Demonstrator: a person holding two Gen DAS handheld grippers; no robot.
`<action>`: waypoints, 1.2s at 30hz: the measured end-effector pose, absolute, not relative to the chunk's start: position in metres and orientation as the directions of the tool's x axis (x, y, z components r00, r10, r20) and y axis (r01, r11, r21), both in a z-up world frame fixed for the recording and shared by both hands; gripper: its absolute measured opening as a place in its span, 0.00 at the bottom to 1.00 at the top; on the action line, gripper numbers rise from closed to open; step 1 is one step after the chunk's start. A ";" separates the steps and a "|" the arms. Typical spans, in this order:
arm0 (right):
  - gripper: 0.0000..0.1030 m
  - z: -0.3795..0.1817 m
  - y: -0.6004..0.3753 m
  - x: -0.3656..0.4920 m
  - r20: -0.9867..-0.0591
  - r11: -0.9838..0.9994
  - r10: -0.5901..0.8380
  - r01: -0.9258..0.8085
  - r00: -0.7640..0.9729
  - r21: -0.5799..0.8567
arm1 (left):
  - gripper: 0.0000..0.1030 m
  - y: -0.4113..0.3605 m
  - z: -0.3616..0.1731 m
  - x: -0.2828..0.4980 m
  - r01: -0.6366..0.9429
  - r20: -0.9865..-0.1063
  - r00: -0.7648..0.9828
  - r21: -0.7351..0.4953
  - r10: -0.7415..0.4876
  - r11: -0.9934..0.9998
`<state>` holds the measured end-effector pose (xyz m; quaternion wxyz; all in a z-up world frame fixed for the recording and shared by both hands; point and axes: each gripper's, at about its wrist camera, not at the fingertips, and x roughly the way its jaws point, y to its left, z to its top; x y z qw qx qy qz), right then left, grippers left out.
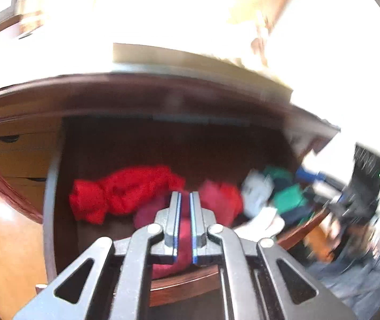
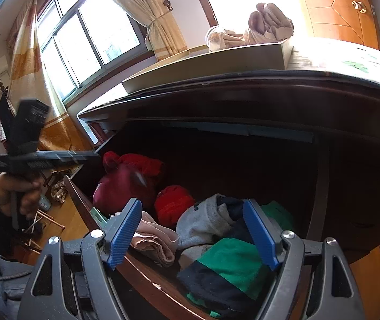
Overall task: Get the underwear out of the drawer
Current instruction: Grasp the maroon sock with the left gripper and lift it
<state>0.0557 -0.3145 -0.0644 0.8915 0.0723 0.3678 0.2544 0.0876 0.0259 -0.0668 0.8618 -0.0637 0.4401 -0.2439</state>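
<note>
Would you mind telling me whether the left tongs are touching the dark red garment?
Touching. The left wrist view shows the left tongs shut on the dark red garment, its cloth filling the narrow gap between the pads.

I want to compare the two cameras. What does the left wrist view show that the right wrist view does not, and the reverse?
Only the left wrist view: the left gripper from close, shut on a dark red garment that passes between its fingers; the floor.

Only the right wrist view: the right gripper, open, above a green and navy garment; the window; a curtain; the hand holding the left gripper.

Both: the open drawer and the bright red cloth.
</note>
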 end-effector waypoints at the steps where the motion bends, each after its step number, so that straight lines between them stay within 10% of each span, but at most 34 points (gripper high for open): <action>1: 0.78 -0.065 -0.314 0.056 -0.621 0.861 0.505 -0.399 0.599 0.315 | 0.04 0.031 -0.063 0.086 0.352 -0.703 0.522 -0.339 -0.483 0.873; 8: 0.78 -0.066 -0.313 0.056 -0.628 0.869 0.490 -0.394 0.604 0.299 | 0.06 -0.009 -0.075 0.096 0.439 -0.793 0.430 -0.234 -0.432 0.867; 13: 0.78 -0.067 -0.314 0.057 -0.629 0.870 0.489 -0.392 0.605 0.300 | 0.56 -0.034 -0.093 0.107 0.513 -0.881 0.312 -0.158 -0.355 0.844; 18: 0.78 -0.068 -0.314 0.059 -0.631 0.870 0.489 -0.390 0.603 0.302 | 0.62 -0.043 -0.109 0.123 0.541 -0.926 0.214 -0.151 -0.310 0.827; 28: 0.78 -0.070 -0.315 0.060 -0.632 0.870 0.489 -0.387 0.601 0.305 | 0.59 -0.064 -0.141 0.153 0.582 -0.951 0.062 -0.212 -0.302 0.785; 36: 0.78 -0.070 -0.315 0.061 -0.632 0.871 0.487 -0.386 0.603 0.302 | 0.16 -0.063 -0.134 0.134 0.605 -0.946 0.162 -0.129 -0.280 0.786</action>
